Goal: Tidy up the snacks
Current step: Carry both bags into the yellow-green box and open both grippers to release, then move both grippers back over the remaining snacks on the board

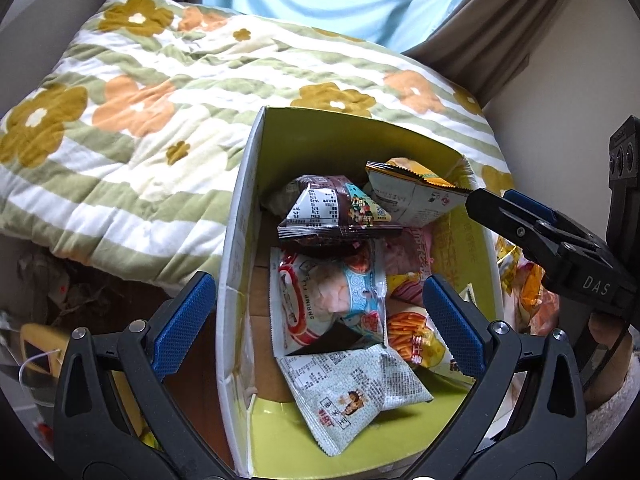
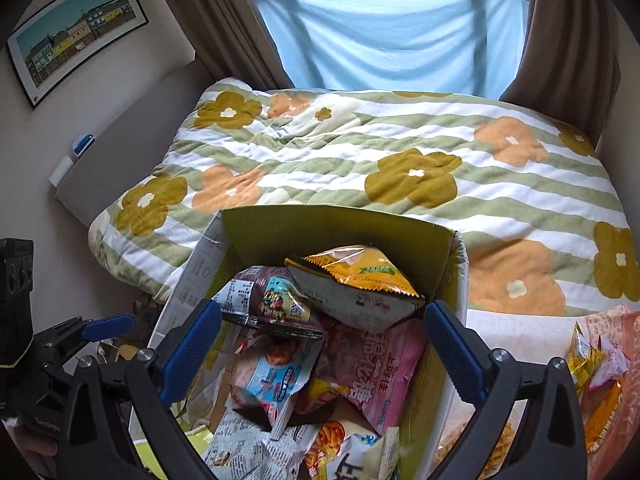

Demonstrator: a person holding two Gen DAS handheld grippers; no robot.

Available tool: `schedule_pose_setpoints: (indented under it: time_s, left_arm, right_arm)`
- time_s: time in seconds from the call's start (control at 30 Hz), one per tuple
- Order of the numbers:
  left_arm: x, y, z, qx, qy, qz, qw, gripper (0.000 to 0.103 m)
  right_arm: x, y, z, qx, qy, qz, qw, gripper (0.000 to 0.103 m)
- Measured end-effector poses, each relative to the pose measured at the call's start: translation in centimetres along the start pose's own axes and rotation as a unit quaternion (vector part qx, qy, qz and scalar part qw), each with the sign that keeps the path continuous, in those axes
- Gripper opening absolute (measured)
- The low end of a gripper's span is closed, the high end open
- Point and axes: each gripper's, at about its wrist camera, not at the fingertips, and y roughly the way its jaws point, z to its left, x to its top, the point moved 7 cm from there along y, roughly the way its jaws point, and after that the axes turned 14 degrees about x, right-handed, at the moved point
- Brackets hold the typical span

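Both claws hang wide with nothing in them over the snack box (image 2: 332,224). Left claw (image 1: 316,324) straddles the box's left wall, shrimp chips bag (image 1: 328,300) right between its pads. Right claw (image 2: 320,352) sits over the pile, a dark snack packet (image 2: 272,300) and yellow chip bag (image 2: 360,276) just past its tips, a flowery quilt (image 2: 400,152) beyond.

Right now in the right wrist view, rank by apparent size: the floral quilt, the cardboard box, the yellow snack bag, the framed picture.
1. floral quilt
2. cardboard box
3 and 4. yellow snack bag and framed picture look alike; the bag is much nearer the camera, so I won't rank them.
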Motion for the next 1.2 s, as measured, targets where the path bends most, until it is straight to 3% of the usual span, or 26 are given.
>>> schedule_pose_setpoints:
  time_s: [0.3, 0.5, 0.8, 1.1, 1.2]
  left_arm:
    - [-0.5, -3.4, -0.7, -0.002, 0.006, -0.035, 0.9994, 0.103]
    - [-1.2, -5.2, -2.7, -0.024, 0.032, -0.055, 0.9977, 0.103]
    - [-3.2, -7.0, -9.1, -0.061, 0.075, -0.069, 0.9929, 0.103]
    - [-5.6, -8.0, -18.5, -0.061, 0.105, -0.067, 0.9903, 0.103]
    - [-6.9, -7.1, -22.7, -0.056, 0.114, -0.044, 0.9909, 0.103]
  right_arm:
    - [-0.5, -3.6, 1.9, -0.003, -0.015, -0.027, 1.000, 0.101]
    - [-1.5, -6.8, 2.0, -0.024, -0.009, -0.049, 0.998, 0.101]
    - [-4.3, -14.8, -1.8, -0.064, 0.025, -0.082, 0.994, 0.101]
    - [-8.9, -22.7, -8.5, -0.111, 0.034, -0.084, 0.990, 0.101]
    - [-10.9, -24.6, -11.0, -0.114, 0.036, -0.068, 0.990, 0.101]
